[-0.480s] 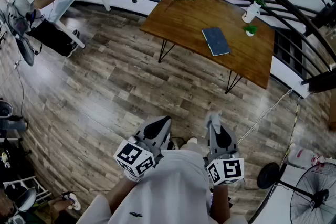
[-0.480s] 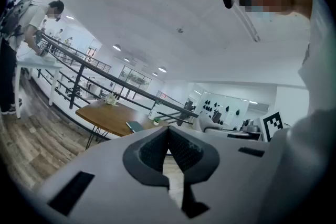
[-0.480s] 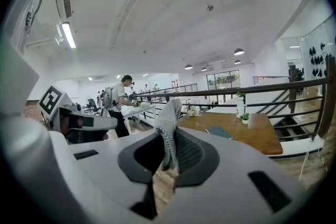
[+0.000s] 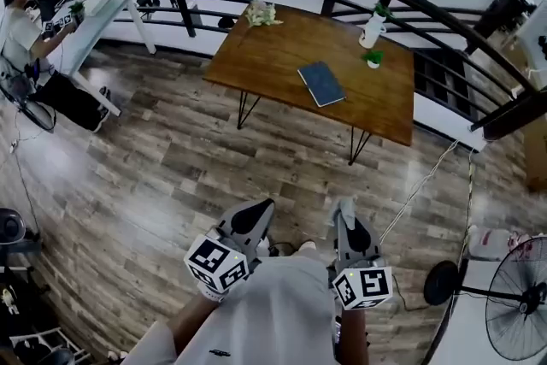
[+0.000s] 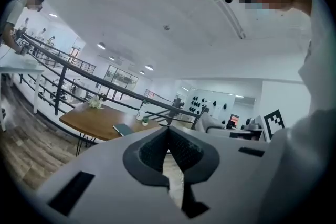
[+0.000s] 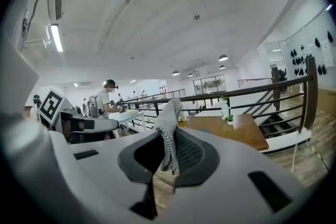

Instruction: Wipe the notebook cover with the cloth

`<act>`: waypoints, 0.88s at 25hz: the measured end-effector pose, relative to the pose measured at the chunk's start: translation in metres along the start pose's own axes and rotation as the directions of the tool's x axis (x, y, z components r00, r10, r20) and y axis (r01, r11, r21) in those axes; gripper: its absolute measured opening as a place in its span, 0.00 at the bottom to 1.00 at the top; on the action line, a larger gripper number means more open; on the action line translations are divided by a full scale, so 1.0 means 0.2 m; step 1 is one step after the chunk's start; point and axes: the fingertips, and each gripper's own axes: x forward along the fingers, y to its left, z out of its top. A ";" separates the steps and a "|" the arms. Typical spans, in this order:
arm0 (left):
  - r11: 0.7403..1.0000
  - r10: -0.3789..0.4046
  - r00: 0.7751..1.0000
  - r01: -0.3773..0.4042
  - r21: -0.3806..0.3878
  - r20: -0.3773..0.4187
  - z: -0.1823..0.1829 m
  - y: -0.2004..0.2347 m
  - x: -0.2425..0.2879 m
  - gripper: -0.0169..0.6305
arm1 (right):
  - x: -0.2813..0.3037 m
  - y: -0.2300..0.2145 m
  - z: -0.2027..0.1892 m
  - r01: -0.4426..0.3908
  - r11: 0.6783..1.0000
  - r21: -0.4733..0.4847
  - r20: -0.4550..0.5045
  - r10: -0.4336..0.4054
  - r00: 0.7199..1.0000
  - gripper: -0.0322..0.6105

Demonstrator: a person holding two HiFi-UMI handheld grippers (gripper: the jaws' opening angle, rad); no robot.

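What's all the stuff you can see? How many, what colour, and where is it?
table: one, brown wood, beside the railing
notebook: one, dark blue, flat on the table
bottle: one, white, table's far edge
small plant: one, green, next to the bottle
flowers: one bunch, pale, table's far corner
railing: one, black, behind the table
fan: one, black, floor at bottom right
other person: one, white shirt, top left
white desk: one, by that person
cloth: one, grey, in the right claw
left claw: one, grey, shut, empty
right claw: one, grey, shut on the cloth
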 end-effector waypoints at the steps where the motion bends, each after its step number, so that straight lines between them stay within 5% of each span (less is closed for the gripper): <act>1: 1.000 -0.005 1.000 0.005 -0.001 -0.001 -0.01 0.00 -0.01 0.05 | 0.00 0.00 0.00 0.005 1.000 0.011 0.008 -0.005 1.000 0.11; 22: 0.996 -0.089 0.991 0.090 -0.001 -0.102 -0.04 0.16 0.20 0.05 | 0.23 -0.01 -0.06 0.038 0.998 0.051 -0.010 -0.037 0.999 0.11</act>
